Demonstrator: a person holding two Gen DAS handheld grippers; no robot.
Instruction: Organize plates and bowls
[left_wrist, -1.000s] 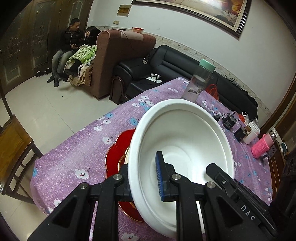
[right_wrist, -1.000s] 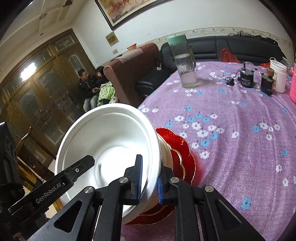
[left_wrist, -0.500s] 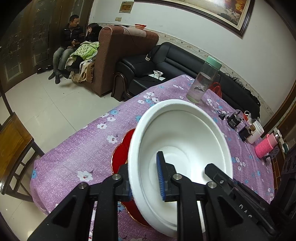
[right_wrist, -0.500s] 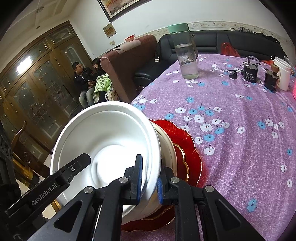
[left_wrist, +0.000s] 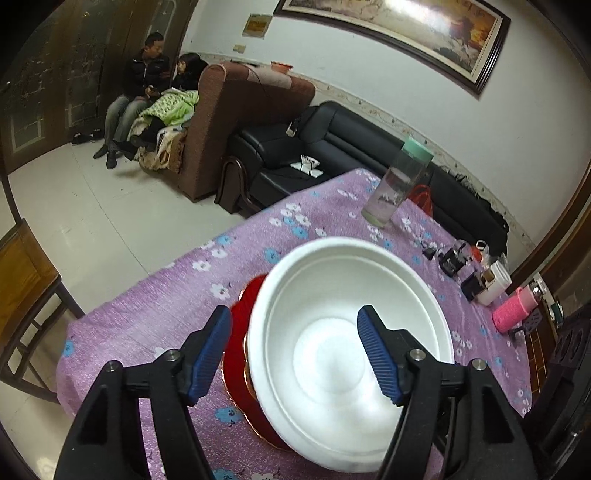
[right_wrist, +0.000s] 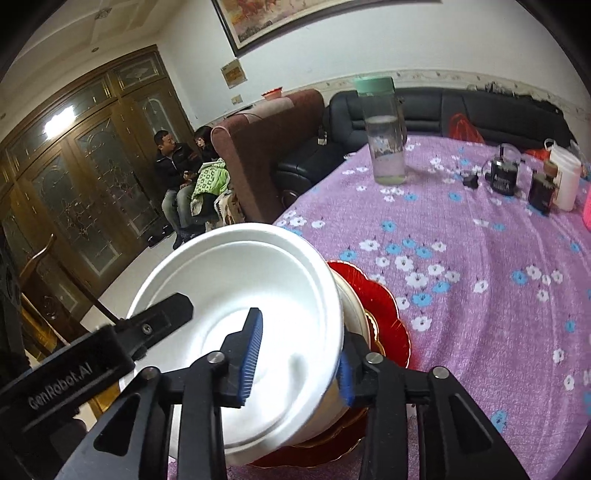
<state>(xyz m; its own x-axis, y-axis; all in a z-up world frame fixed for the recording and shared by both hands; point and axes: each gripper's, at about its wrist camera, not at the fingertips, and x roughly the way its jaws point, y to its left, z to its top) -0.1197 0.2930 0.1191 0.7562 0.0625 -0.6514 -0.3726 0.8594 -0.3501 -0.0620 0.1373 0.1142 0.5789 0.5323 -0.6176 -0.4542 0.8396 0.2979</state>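
Left wrist view: we are holding our left gripper (left_wrist: 293, 354) wide open, one blue pad on each side of the white bowl's (left_wrist: 351, 332) rim, not pinching it. Our right gripper (right_wrist: 297, 360) is also spread apart, with the bowl's (right_wrist: 236, 295) wall between its pads; we cannot tell if they are touching it. The bowl is round, so it has no long side. It is sitting tilted, its open mouth facing up and toward us, on the red plate (right_wrist: 384, 306) on the purple flowered tablecloth (right_wrist: 480, 266). A water bottle (right_wrist: 384, 140) is standing upright, well apart.
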